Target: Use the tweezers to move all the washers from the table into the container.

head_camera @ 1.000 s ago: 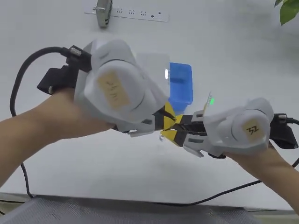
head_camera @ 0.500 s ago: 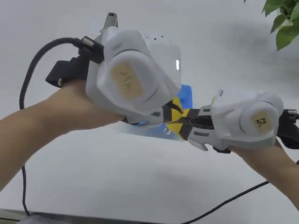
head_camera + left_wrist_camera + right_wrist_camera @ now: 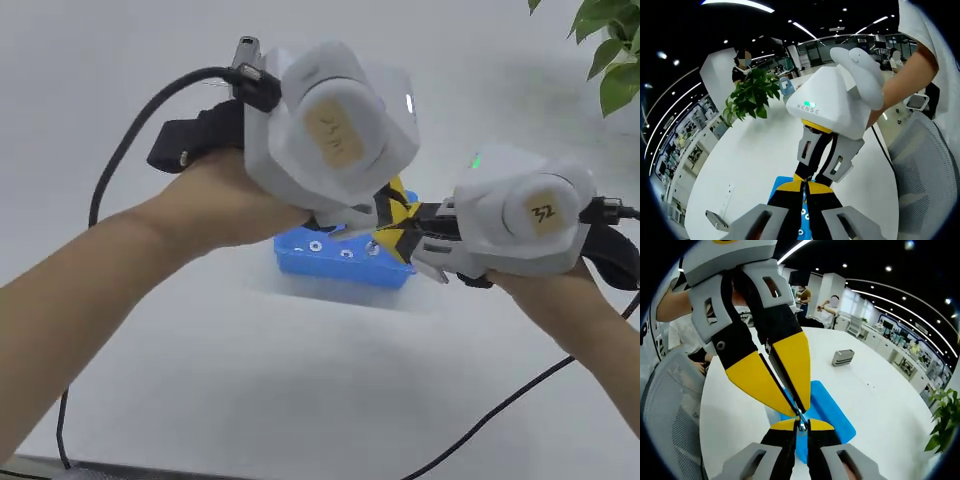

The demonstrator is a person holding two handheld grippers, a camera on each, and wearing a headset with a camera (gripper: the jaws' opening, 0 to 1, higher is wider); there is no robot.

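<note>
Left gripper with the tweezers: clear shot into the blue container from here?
Probably yes. The left gripper, shut on the tweezers, hangs right over the container's open top, with nothing seen beneath it. The right gripper meets it tip to tip from the side, not below.

An open-plan office. A dark ceiling (image 3: 900, 260) carries recessed spotlights (image 3: 844, 265) and long strip lights (image 3: 880, 295). Beneath it stand rows of desks (image 3: 895, 342) and glass-walled rooms (image 3: 825, 50), with people (image 3: 831, 312) on their feet among them. The work lies on a long white surface (image 3: 760, 150) of the meeting-table sort. A grey mesh office chair (image 3: 925, 170) is drawn up beside it, and a leafy potted plant (image 3: 752, 97) stands on it.
</note>
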